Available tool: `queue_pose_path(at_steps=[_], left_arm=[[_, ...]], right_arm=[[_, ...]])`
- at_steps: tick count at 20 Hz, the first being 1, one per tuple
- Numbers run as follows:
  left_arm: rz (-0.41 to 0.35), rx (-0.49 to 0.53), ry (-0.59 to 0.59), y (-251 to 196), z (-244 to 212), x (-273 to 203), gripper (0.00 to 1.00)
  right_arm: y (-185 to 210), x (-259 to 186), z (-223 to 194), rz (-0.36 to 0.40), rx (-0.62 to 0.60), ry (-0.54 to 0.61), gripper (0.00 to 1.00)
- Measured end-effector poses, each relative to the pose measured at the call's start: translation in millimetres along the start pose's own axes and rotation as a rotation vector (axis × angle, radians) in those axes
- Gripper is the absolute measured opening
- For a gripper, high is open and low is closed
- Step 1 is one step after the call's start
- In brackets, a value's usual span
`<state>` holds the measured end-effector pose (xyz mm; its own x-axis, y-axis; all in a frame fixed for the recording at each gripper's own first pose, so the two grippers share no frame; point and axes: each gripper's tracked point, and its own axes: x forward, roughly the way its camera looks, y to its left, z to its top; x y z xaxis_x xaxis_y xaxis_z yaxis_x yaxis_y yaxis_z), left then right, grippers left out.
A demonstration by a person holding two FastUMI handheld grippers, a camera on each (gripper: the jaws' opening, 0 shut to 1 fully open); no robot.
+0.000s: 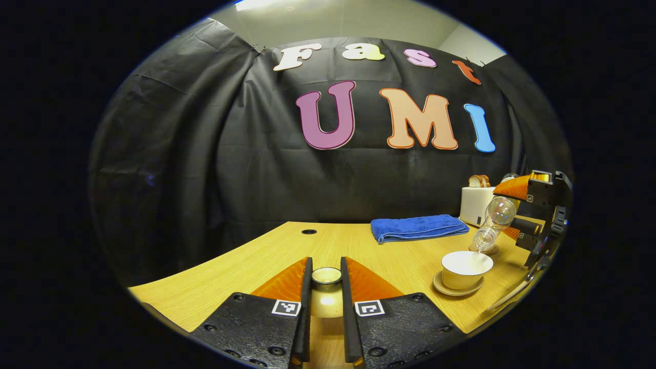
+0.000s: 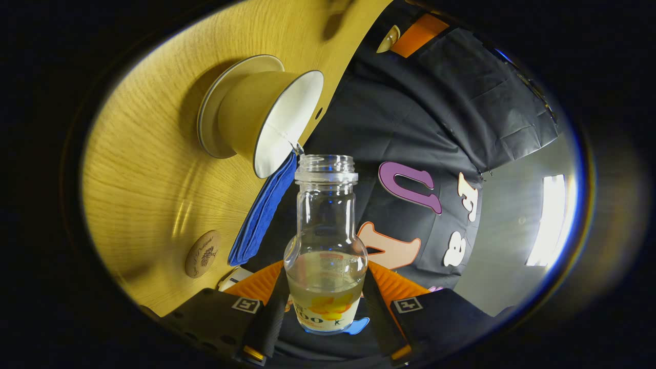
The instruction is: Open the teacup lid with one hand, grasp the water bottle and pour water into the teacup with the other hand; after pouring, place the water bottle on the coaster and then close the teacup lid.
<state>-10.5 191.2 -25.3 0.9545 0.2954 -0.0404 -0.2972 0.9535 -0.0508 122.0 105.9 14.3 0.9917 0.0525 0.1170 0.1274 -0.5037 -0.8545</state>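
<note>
Counter (image 1: pixel 246 266) wooden | lid (image 1: pixel 326 275) off, held in left fingers (image 1: pixel 306 307) | right gripper (image 2: pixel 324 307) clamps tilted bottle (image 2: pixel 326 241), pouring into cup (image 1: pixel 465 269) | coaster (image 2: pixel 203 253) beside cup, unused | left: park bottle, re-lid

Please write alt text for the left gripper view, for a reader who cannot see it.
The left claw holds the teacup lid above the wooden table, while at right the other claw tilts a clear water bottle over the open teacup on its saucer. Behind lie a blue towel and a toaster.
</note>
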Motion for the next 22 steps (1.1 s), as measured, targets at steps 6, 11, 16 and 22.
queue_pose_path(at_steps=[6,11,16,22], left_arm=[[0.0,0.0,0.001,-0.1,-0.2,-0.2,0.24],[0.0,0.001,0.0,-0.4,0.2,0.4,0.23],[0.0,0.001,0.0,0.1,0.2,-0.2,0.23],[0.0,0.001,0.0,0.1,-0.3,0.4,0.23]], right_arm=[[-5.4,2.2,7.4,-0.027,-0.054,-0.019,0.79],[7.8,-2.5,-0.6,0.04,0.129,0.02,0.8],[24.7,-15.2,-0.9,0.142,0.48,0.075,0.8],[35.1,-26.5,-18.8,0.199,1.014,0.192,0.77]])
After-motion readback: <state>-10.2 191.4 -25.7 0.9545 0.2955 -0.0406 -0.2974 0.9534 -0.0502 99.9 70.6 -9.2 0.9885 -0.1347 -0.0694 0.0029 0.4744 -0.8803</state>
